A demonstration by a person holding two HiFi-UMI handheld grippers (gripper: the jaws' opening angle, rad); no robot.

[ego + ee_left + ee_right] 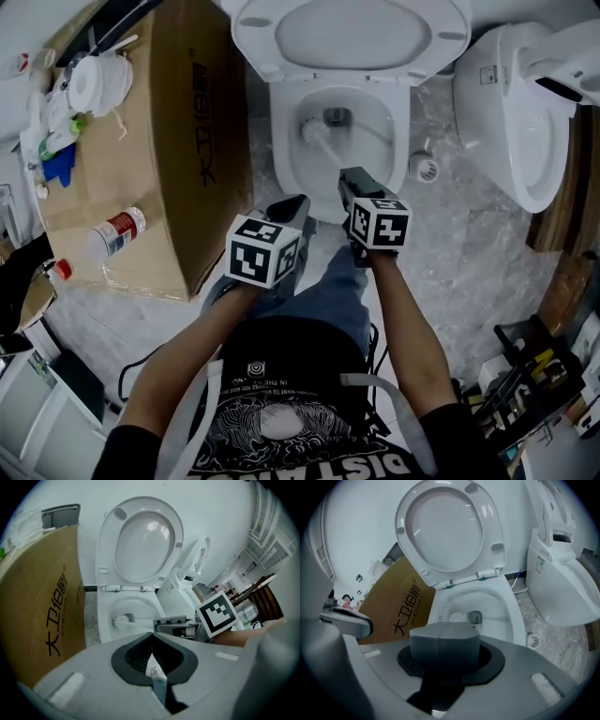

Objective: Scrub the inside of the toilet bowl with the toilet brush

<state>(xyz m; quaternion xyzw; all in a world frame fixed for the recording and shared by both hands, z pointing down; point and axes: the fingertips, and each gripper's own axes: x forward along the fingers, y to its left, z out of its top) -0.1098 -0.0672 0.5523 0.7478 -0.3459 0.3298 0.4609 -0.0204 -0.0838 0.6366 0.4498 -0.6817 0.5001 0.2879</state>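
Observation:
A white toilet (394, 141) stands with its seat and lid (349, 36) raised. The white toilet brush (314, 131) has its head low in the left of the bowl, near the drain hole (337, 116). Its handle runs back to my right gripper (352, 184), which is shut on it over the bowl's front rim. The left gripper view shows the brush head (123, 620) and the right gripper (174, 622) holding the handle. In the right gripper view the brush head (457, 617) peeks over my right gripper (444, 634). My left gripper (292, 208), (151, 641) hangs shut and empty left of the bowl's front.
A big cardboard box (159, 141) stands close on the toilet's left, with bottles (114, 230) and a tape roll (89, 84) on it. A second white toilet (516, 103) is at the right. A floor drain (425, 169) lies between them. Tools (525, 375) clutter the lower right.

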